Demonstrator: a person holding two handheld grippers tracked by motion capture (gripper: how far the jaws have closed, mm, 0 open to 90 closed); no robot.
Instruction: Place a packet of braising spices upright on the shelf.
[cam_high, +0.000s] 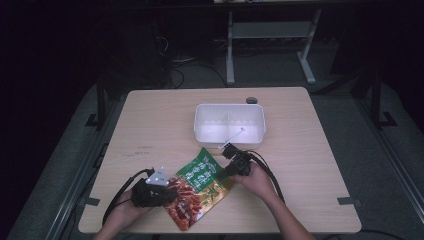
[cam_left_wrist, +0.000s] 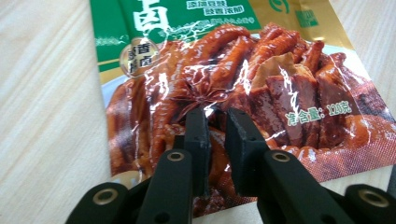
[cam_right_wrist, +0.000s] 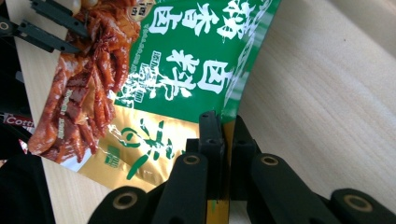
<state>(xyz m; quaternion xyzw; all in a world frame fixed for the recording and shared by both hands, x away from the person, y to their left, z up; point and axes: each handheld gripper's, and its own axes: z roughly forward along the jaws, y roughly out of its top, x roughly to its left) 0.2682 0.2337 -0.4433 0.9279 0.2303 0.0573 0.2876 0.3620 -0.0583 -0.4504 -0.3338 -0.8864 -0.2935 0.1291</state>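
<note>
Nearest the person, the left gripper (cam_high: 161, 192) sits over the red lower end of the snack packet (cam_high: 196, 186), which lies flat on the table (cam_high: 150, 125) near its front edge. In the left gripper view its 2 jaws stand a narrow gap apart just above the film; whether they pinch any of it cannot be told. To lift the packet well, both grippers should probably rise together, keeping it level so the thin film does not slip or tear. Just beyond, the right gripper (cam_right_wrist: 226, 135) has its jaws nearly closed on the packet's side edge, where green meets gold, and that edge passes between them. Farther back stands the white bin (cam_high: 229, 124), open and apparently empty, the likely place for the packet.
</note>
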